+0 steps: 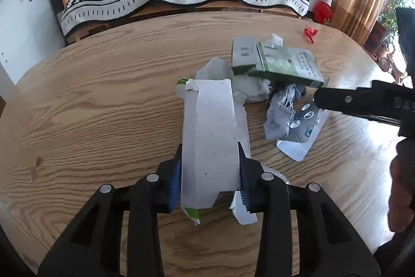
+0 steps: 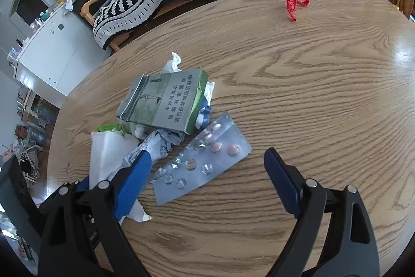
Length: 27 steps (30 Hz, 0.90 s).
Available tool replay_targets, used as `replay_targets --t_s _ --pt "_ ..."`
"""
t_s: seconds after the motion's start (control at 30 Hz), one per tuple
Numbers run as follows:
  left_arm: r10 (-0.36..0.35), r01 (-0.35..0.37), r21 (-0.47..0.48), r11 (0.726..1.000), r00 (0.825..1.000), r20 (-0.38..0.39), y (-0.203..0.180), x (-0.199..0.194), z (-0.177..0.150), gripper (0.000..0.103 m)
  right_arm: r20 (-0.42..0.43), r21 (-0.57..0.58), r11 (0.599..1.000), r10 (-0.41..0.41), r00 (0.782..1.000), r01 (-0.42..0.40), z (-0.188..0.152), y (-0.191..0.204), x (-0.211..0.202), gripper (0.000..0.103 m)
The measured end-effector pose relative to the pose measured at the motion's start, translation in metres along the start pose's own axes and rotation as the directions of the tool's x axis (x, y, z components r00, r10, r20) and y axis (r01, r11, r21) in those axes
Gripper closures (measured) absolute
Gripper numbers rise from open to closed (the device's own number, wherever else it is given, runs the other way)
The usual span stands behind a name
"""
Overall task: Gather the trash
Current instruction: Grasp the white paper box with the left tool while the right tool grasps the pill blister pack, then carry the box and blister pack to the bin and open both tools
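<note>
Trash pile on the wooden table [image 1: 103, 100].
A torn white carton [image 1: 212, 147] is clamped by the left tool [image 1: 210, 160]; the right tool [image 2: 207, 168] is held wide open over a pill blister pack [image 2: 205, 165].

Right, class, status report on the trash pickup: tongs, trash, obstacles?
Left tongs shut on torn white carton. Right tongs open over pill sheet. Green box, tissues, red ribbon on table. Nothing blocking.
</note>
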<state>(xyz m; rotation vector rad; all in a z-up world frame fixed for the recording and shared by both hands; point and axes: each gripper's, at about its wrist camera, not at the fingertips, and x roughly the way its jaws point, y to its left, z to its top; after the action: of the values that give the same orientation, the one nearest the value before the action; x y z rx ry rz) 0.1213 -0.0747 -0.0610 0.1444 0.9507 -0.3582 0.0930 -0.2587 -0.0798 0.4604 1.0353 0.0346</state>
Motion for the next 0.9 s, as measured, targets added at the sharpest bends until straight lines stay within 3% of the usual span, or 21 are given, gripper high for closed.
replay_targets --t_s 0.17,0.23,0.3,0.37,0.4,0.47,0.6,0.9 --pt "0.026 -0.025 -0.035 0.999 0.999 0.037 0.013 -0.013 0.002 0.067 -0.011 -0.006 1.000 -0.011 1.000 0.011 0.001 0.006 0.010 0.017" --pt "0.035 -0.033 -0.065 0.997 0.999 0.033 0.021 -0.014 0.001 0.067 -0.007 -0.033 0.999 -0.041 0.999 0.041 0.000 0.010 0.012 0.026" --pt "0.041 -0.038 -0.093 0.995 0.999 0.027 0.028 -0.015 0.002 0.067 -0.014 -0.057 0.998 -0.040 0.999 0.039 -0.002 0.013 0.012 0.049" --pt "0.057 -0.054 -0.108 0.993 0.998 0.024 0.031 -0.016 0.003 0.067 -0.028 -0.061 0.998 -0.011 1.000 0.009 -0.006 0.014 0.011 0.061" --pt "0.071 -0.068 -0.109 0.992 0.997 0.024 0.031 -0.017 0.004 0.067 -0.028 -0.069 0.998 0.005 1.000 -0.007 -0.008 0.014 0.008 0.079" --pt "0.074 -0.070 -0.115 0.991 0.997 0.030 0.030 -0.019 0.005 0.067 -0.027 -0.083 0.996 0.010 1.000 -0.012 -0.011 0.015 0.003 0.090" --pt "0.057 -0.051 -0.115 0.992 0.997 0.050 0.021 -0.027 0.009 0.067 -0.009 -0.113 0.994 0.005 1.000 -0.006 -0.018 0.015 -0.013 0.098" --pt "-0.005 0.011 -0.056 0.998 0.996 0.095 -0.025 -0.041 0.019 0.067 0.068 -0.110 0.993 -0.027 0.997 0.035 -0.026 -0.016 -0.059 0.098"
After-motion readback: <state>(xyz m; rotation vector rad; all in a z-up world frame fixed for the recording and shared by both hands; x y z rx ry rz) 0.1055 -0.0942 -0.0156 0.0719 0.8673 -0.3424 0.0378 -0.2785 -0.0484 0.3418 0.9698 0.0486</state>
